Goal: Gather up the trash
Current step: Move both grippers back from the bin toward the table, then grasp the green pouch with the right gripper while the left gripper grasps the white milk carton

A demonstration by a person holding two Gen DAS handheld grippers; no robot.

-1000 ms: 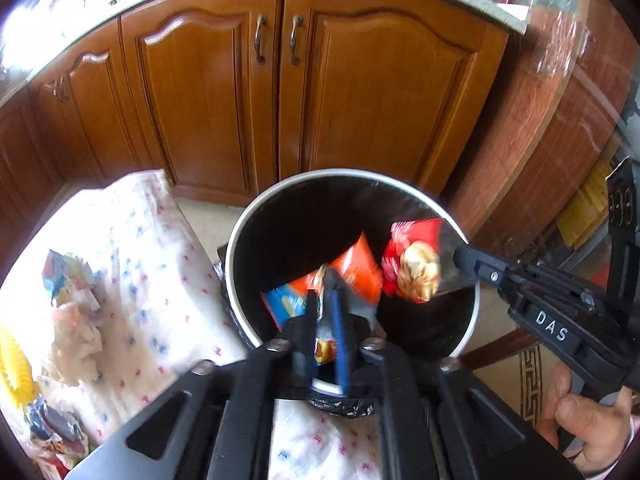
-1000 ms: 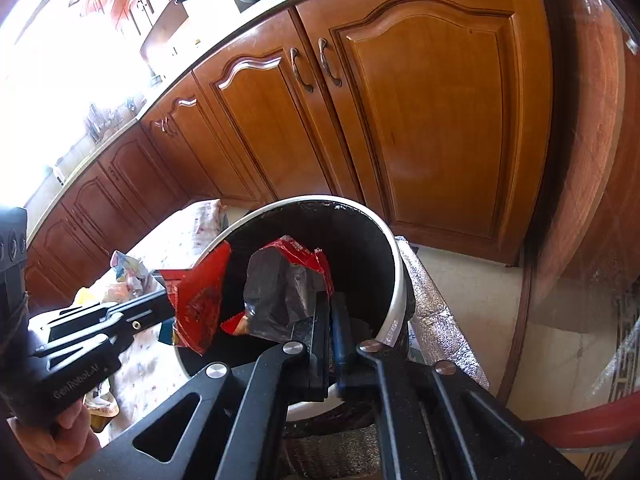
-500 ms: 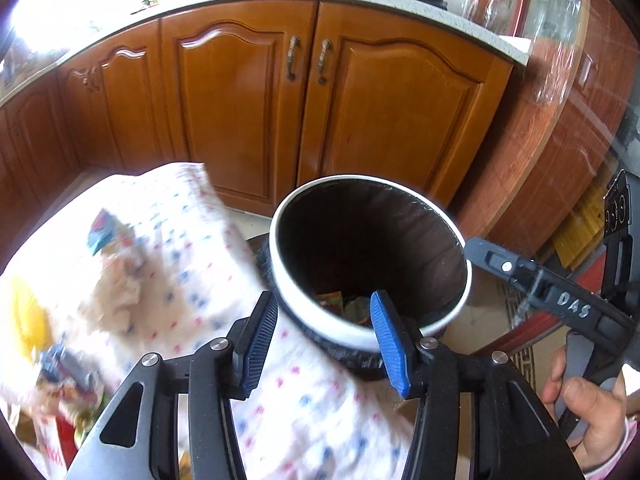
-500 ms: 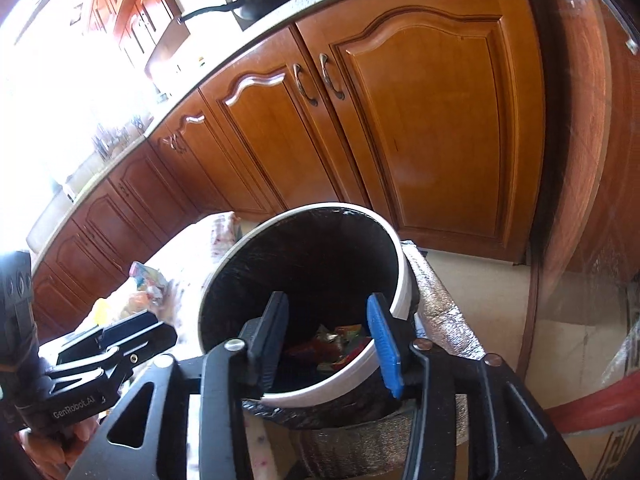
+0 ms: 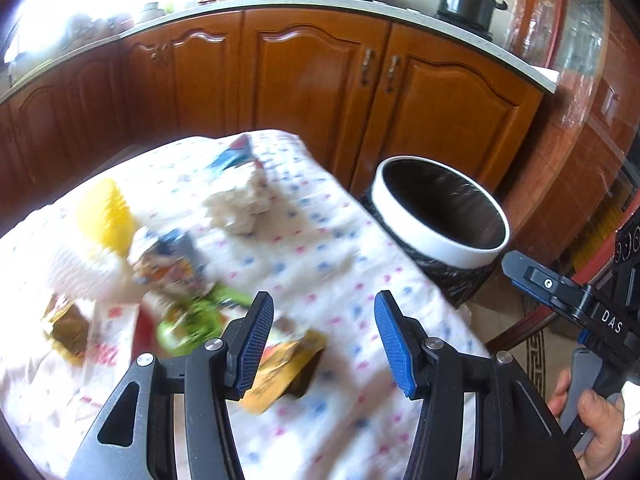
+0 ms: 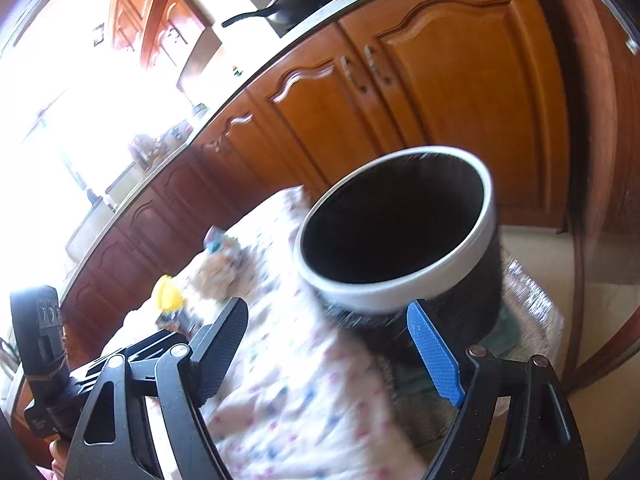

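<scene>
both grippers, left gripper (image 5: 324,338) and right gripper (image 6: 334,354), gape empty; the yellow wrapper (image 5: 280,372) at lower centre looks light and crinkly, so pinch its edge.

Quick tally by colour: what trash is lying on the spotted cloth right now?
Yellow ribbed plastic piece, yellow flat packet: 2
Blue printed wrappers: 2
Green wrapper: 1
Beige crumpled paper wad: 1
Total: 6 clear; blur may hide more.
</scene>
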